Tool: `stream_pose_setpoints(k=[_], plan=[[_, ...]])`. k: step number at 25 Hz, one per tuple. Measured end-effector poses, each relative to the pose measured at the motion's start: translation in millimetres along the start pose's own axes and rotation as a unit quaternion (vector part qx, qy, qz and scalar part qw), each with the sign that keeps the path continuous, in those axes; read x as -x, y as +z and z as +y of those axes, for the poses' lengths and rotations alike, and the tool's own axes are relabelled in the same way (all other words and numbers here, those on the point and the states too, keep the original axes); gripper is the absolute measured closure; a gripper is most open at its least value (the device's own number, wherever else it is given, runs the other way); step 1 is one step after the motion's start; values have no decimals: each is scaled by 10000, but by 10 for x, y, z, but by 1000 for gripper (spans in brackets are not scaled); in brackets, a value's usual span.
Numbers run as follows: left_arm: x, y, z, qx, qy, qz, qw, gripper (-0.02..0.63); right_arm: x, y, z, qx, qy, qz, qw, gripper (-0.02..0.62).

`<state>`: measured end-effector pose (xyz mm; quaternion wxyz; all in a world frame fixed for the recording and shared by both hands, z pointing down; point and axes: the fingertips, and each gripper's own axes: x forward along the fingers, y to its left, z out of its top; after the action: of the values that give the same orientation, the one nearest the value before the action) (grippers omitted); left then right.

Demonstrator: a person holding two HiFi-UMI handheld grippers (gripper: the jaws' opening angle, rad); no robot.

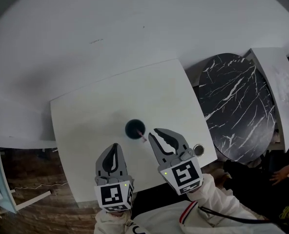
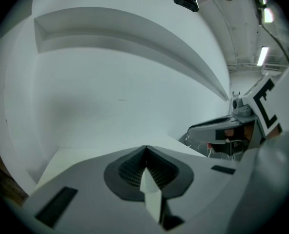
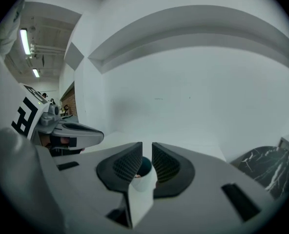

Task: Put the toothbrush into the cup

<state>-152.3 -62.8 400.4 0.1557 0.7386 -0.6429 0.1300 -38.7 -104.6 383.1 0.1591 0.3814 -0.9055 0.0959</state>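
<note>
Dark cup [image 1: 134,128] (toothbrush [image 1: 143,139] inside)

1. No word, brand name, number or sign can be read in any view.
2. The left hand-held gripper [image 1: 116,147] carries a marker cube [image 1: 113,195] whose face bears only a black-and-white square pattern, not lettering.
3. The right hand-held gripper [image 1: 154,132] carries a second cube [image 1: 182,174] with a like pattern of blocky black strokes and no legible letters.

Toothbrush [image 1: 143,138] aslant in dark cup [image 1: 134,128]
</note>
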Motion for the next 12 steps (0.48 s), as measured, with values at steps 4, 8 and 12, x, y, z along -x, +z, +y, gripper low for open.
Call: stream_pose_setpoints(k=[4, 8, 12], plan=[[114, 174, -44, -76, -7, -119, 9999, 596, 177, 117, -86, -30, -241, -172, 9996, 577], [291, 377, -105, -109, -26, -264, 9996, 595, 348, 182, -52, -176, -166, -129, 9996, 589], [476, 555, -150, -160, -41, -373, 9992, 595, 535, 344, -21, -219, -182, -251, 9993, 591]])
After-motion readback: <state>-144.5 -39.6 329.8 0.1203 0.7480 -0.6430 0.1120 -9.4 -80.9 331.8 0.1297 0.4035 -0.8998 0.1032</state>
